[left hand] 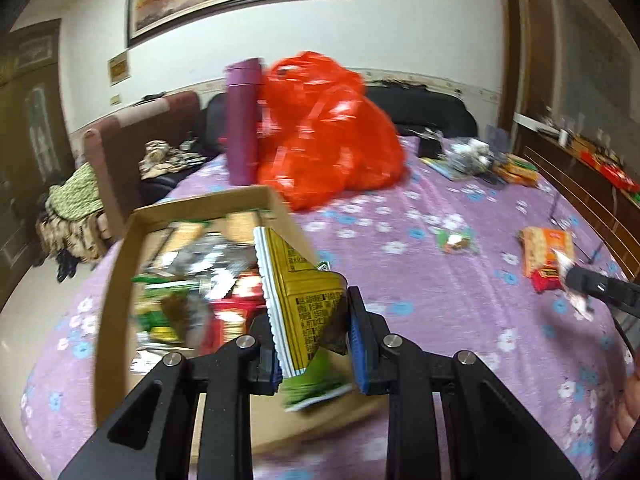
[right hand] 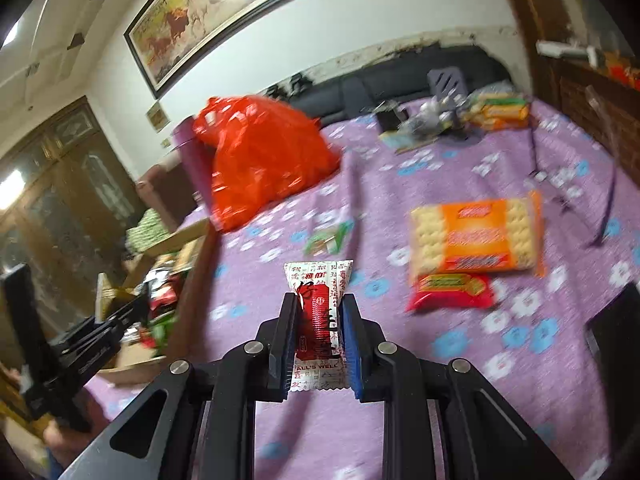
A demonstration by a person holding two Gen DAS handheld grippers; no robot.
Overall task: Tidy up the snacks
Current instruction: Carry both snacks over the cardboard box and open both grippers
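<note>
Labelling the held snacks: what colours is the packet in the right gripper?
White with a red panel, clearest in the right wrist view.

Black tool [left hand: 316,320], blue pads [left hand: 362,344]

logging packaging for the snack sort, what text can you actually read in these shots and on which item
"ALL'S WELL": on the red and white sachet held in the right tool; its Chinese characters are too blurred to read.
Yellow and green packet in the left tool: black print and a barcode, too small to read.
Orange cracker pack: lettering blurred.
Red packet below it: label blurred.
Snacks in the cardboard box: nothing legible.
</note>
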